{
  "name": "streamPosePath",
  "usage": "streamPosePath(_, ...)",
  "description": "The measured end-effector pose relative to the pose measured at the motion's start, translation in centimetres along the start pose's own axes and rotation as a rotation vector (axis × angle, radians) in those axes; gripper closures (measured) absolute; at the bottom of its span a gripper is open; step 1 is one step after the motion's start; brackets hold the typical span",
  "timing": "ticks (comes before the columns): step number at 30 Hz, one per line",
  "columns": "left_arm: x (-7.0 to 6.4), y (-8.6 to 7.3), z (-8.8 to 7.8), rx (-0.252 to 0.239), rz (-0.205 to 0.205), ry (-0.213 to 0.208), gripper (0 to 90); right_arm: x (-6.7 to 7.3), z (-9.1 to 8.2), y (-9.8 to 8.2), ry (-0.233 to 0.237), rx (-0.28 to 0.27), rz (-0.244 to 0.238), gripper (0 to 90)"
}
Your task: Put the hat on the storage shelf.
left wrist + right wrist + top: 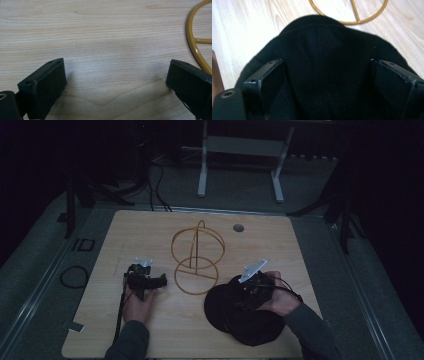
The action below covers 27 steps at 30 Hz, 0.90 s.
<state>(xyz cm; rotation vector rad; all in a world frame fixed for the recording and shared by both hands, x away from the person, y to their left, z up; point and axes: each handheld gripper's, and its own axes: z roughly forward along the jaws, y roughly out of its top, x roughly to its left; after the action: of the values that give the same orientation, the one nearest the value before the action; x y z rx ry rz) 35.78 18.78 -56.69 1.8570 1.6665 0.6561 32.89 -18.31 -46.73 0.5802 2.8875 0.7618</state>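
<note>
I have the right gripper over the black cap, jaws wide, not pinching it. The cap lies beside the wire stand. My left gripper rests wide open on the table.

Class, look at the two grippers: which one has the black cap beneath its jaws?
The right gripper: its open jaws hang over the black cap. The left gripper has just bare wooden table between its jaws.
</note>
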Motion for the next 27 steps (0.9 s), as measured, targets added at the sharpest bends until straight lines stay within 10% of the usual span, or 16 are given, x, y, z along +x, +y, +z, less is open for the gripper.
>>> streamPosePath(17, 0.0, 0.0, 0.0, 0.000, 0.000, 0.000, 2.5, 0.2, 1.3, -0.5, -0.028, 0.114, -0.059, 10.0)
streamPosePath(27, 0.0, 0.0, 0.0, 0.001, 0.001, 0.001, 2.5, 0.4, 1.0, -0.3, -0.047, 0.166, -0.095, 50.2)
